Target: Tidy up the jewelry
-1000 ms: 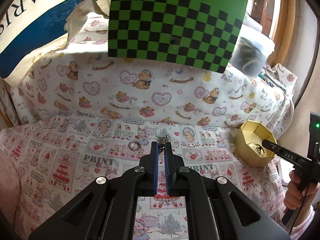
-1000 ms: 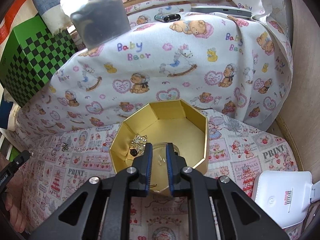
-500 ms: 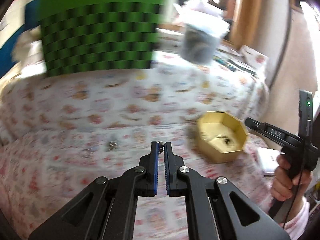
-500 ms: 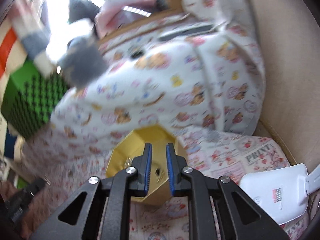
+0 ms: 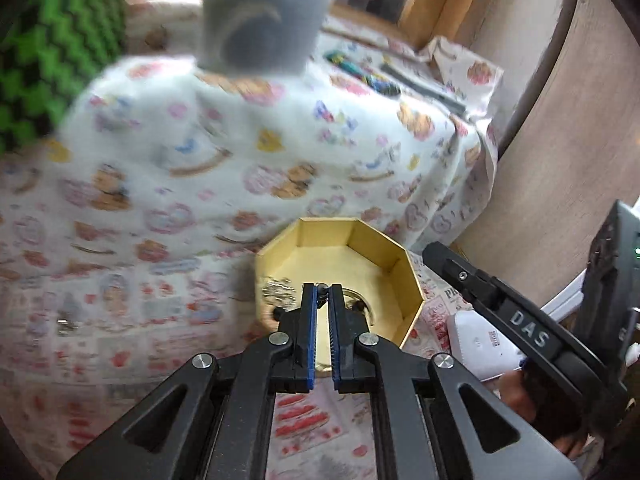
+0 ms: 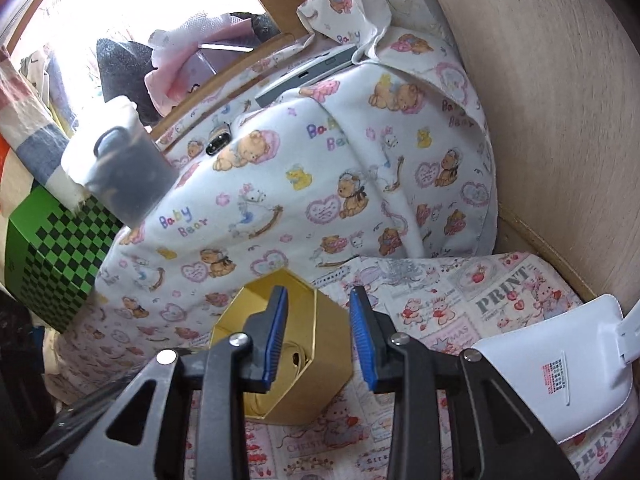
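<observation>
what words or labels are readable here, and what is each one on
"DAS": on the right tongs, seen from the left wrist view.
"Baby Bear": on the white bear-print cloth.
"PRINT": on the patterned cloth under the gold box.
Red and black label on the white device: too small to read.

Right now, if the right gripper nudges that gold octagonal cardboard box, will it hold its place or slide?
The gold octagonal box looks like thin card with only small jewelry inside, so probably light. It sits on printed cloth, which may bunch or let it skid. The open right gripper straddles one wall; closing could dent it.
</observation>
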### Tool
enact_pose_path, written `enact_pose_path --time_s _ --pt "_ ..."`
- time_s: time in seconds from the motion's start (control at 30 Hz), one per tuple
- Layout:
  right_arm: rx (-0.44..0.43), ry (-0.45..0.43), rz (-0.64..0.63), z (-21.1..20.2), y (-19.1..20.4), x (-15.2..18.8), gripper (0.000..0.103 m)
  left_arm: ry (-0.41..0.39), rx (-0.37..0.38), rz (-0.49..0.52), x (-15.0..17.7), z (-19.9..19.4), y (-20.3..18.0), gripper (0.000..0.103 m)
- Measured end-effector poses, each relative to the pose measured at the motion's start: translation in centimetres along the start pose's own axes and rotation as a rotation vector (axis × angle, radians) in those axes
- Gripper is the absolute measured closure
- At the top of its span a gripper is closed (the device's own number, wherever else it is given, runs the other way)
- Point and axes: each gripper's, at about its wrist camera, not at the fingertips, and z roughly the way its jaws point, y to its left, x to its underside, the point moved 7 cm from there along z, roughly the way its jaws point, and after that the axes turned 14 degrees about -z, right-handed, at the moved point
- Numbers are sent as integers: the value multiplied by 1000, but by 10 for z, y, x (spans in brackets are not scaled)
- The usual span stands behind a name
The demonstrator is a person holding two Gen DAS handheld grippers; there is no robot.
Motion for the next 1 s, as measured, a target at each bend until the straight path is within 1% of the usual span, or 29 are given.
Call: enact_pose_path --time_s 0.07,0.17,0.27,0.37,0.43,0.57,0.63,0.73,0.77,0.8,0.87,1.0 --pt "6 -5 5 1 1 -1 72 28 2 5 4 10 -3 98" --pt "6 -10 20 -2 -4 -3 72 55 -18 31 9 22 -9 98" --pt "3 3 27 2 -8 -1 72 51 -50 75 13 29 -17 98" --pt "20 16 45 6 -12 2 72 72 -65 77 17 36 -20 98" --pt "16 9 51 4 -13 0 72 85 -74 76 18 41 -19 98" --pt "24 -7 39 0 -11 -2 72 98 -110 116 21 50 -21 98" --pt "24 -5 36 0 -10 -2 72 105 -126 119 22 52 -20 98" --pt "26 0 37 1 -10 -1 72 87 -123 130 21 48 -23 98" --pt "26 -1 39 0 -11 -1 72 79 -121 137 20 46 -24 96" --pt "23 -4 39 0 -11 -2 72 74 -119 144 19 43 -25 89" --pt "15 -5 41 -1 -11 -2 72 59 -107 158 18 33 -25 84" --pt "-1 0 42 0 -9 -1 72 7 -112 160 11 7 -18 83"
